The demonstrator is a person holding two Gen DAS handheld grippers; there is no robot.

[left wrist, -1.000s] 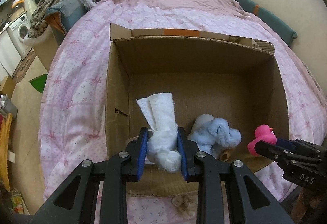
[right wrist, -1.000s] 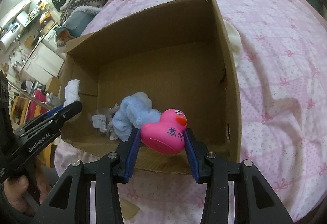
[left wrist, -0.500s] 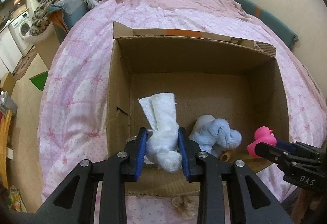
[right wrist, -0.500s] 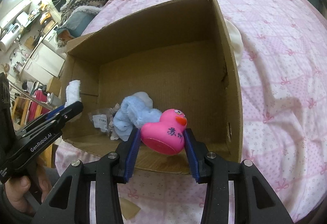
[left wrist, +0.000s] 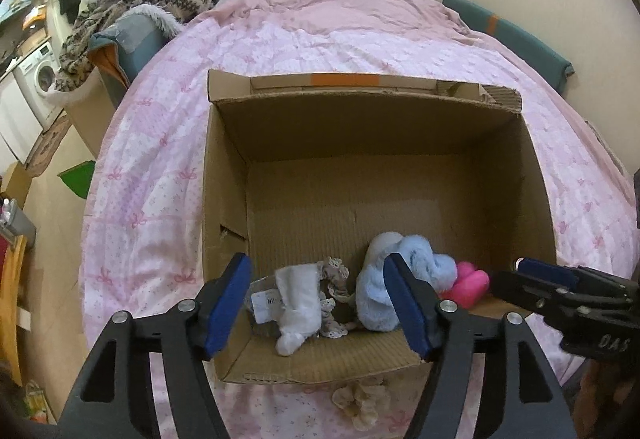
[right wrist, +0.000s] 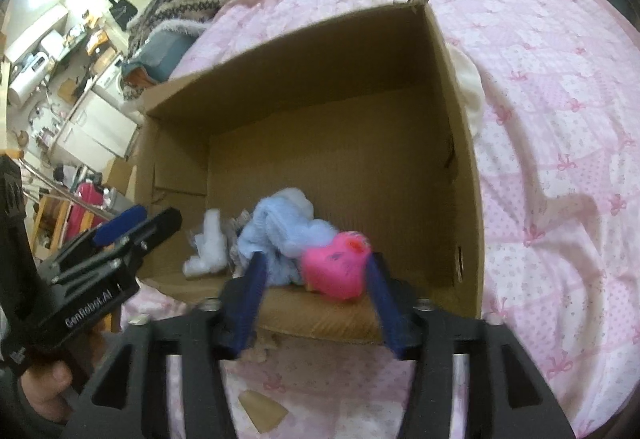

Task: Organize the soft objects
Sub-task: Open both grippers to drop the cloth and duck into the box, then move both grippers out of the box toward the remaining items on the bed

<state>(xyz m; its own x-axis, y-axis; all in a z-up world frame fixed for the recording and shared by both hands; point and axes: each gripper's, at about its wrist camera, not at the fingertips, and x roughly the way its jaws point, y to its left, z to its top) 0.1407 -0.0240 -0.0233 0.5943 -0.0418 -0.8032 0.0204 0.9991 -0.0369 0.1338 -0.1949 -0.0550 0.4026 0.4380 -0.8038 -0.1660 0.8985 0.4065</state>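
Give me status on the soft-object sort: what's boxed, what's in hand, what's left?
Done: the white cloth, blue plush and pink duck lie in the cardboard box.

In hand: nothing. The left gripper and right gripper have just been opening; their pads are clear of the cloth and duck.

Left: a beige frilly piece lies on the pink bedspread in front of the box.

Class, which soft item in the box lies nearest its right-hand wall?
The pink duck: it lies right of the blue plush and the white cloth.
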